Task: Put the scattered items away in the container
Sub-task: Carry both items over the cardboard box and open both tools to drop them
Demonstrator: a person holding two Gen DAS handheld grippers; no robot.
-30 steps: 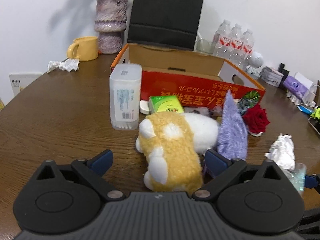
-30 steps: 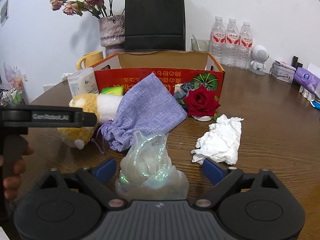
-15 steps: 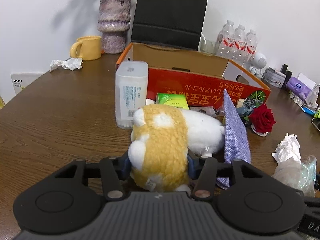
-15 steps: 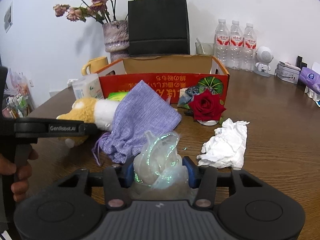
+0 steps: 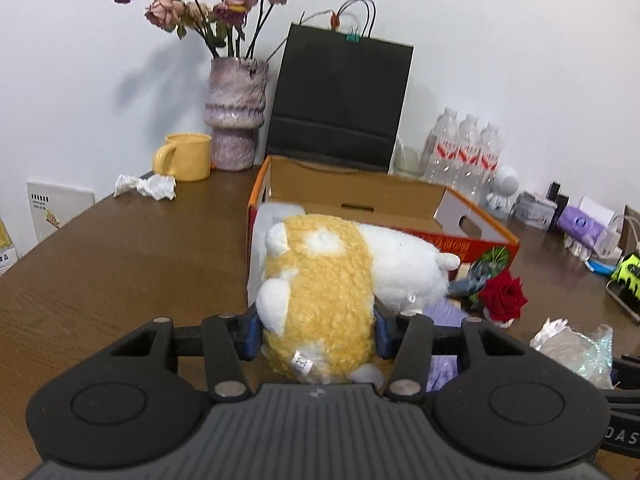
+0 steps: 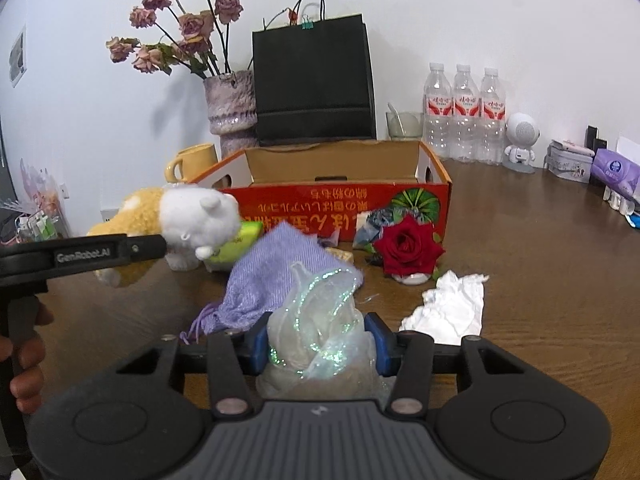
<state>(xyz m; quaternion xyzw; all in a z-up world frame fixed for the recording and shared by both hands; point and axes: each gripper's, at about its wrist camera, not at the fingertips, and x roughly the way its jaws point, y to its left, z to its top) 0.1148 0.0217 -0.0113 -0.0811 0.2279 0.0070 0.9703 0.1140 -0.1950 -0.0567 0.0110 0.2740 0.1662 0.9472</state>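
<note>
My left gripper [image 5: 316,330] is shut on a yellow and white plush toy [image 5: 320,292], held clear of the table in front of the open red cardboard box [image 5: 472,236]. From the right wrist view the plush toy [image 6: 192,220] hangs left of the box [image 6: 340,204], with the left gripper's black arm under it. My right gripper [image 6: 318,344] is shut on a shimmery sheer pouch [image 6: 320,320], low over the table. A purple cloth bag [image 6: 276,276], a red rose [image 6: 408,246] and a crumpled white tissue [image 6: 448,308] lie before the box.
Behind the box stand a black paper bag [image 6: 312,84], a vase of dried flowers [image 6: 230,108], a yellow mug [image 5: 186,156] and three water bottles [image 6: 464,112]. A green packet [image 6: 236,242] lies by the box. Crumpled paper [image 5: 148,186] sits far left. Small items crowd the right table edge.
Both grippers went from open to shut, the left on the plush toy, the right on the sheer pouch. The left gripper then lifted the toy up off the table.
</note>
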